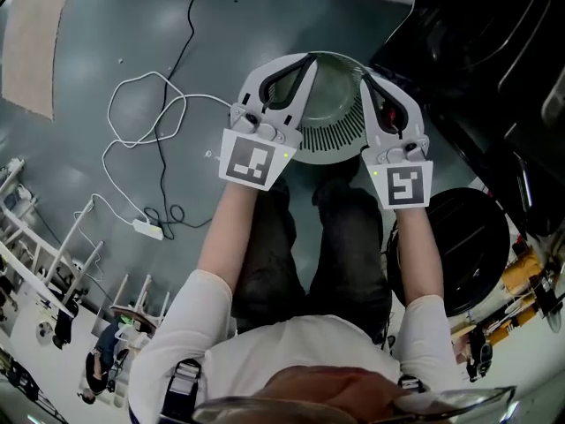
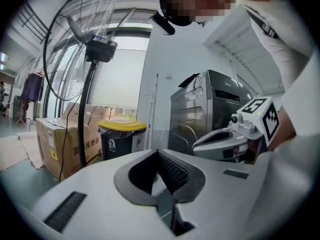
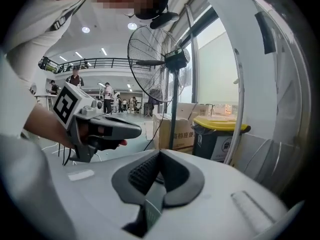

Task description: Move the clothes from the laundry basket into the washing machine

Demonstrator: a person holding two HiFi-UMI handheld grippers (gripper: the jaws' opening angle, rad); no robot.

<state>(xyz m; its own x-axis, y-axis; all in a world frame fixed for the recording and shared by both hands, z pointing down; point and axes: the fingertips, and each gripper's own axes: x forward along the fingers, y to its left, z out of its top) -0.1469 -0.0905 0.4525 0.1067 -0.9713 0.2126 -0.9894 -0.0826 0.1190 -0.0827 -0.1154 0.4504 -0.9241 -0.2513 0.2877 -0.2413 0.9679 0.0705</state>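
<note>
head view: the left gripper point(image 1: 305, 64) and right gripper point(image 1: 369, 82) are hovering side by side, the laundry basket point(image 1: 331, 138) lying straight below both tips, neither nearer (clothes inside aren't showing clearly).

left gripper view: its jaws are meeting, empty; a grey washing machine point(image 2: 210, 109) is standing ahead.

right gripper view: its jaws are pressing together on nothing.

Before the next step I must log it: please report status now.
Left gripper shut, empty; right gripper shut, empty. Laundry basket below both, no clothes visible inside. Nothing blocking.
</note>
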